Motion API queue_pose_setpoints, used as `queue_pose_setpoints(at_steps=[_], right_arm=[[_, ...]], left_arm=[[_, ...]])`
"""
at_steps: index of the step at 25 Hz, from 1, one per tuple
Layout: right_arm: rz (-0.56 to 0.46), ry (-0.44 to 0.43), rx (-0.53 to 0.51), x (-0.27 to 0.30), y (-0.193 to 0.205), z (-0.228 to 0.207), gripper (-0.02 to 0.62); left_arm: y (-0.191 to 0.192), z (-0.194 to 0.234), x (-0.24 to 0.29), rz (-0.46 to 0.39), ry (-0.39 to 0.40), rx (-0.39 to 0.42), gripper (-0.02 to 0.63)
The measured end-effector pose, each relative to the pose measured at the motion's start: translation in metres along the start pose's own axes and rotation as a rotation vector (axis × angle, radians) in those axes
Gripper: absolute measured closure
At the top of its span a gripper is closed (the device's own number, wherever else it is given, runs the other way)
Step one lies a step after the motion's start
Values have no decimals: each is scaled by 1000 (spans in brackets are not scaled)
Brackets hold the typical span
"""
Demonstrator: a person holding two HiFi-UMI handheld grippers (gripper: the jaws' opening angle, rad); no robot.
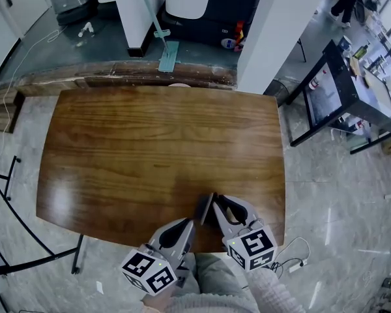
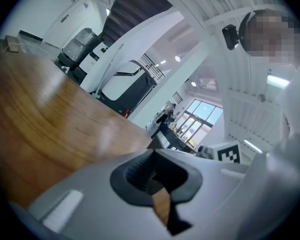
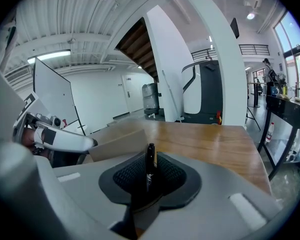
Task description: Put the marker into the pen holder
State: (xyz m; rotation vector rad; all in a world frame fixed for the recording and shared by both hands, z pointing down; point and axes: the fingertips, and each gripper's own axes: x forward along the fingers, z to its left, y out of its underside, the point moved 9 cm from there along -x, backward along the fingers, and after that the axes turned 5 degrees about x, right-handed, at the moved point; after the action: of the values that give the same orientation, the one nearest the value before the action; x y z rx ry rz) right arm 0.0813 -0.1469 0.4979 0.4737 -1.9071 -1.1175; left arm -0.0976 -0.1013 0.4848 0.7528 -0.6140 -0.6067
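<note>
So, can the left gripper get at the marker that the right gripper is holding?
Probably yes. The marker sticks out of the right gripper's jaws with its end free, and the left gripper sits close beside it with nothing between them. Its jaws are together, so they must open first.

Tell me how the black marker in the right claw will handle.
The marker looks slim and rigid, so it is probably light and unbending. Pinched across its thin body by the right claw, it might pivot. Being round-bodied, it would likely roll on the glossy table.

A wooden table stands on marbled floor, a teal mop head beyond its far edge.
</note>
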Motion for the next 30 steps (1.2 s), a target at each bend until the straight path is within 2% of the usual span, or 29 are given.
queue_pose_setpoints(at_steps=[9,16,26,30], right_arm=[[-55,-3,-23,-32,-18,1,546],[-143,-1,-43,-68,-36,13,592],[-237,-39,-26,-97,-44,28,595],[-280,-41,-27,-106,-48,31,595]], left_arm=[[-13,-16,-2,-31,17,42,600],[-29,-33,-8,-71,32,86,600],[-43,-60,-8,-86,87,172,600],[-41,-66,-5,-79,116,182,600]])
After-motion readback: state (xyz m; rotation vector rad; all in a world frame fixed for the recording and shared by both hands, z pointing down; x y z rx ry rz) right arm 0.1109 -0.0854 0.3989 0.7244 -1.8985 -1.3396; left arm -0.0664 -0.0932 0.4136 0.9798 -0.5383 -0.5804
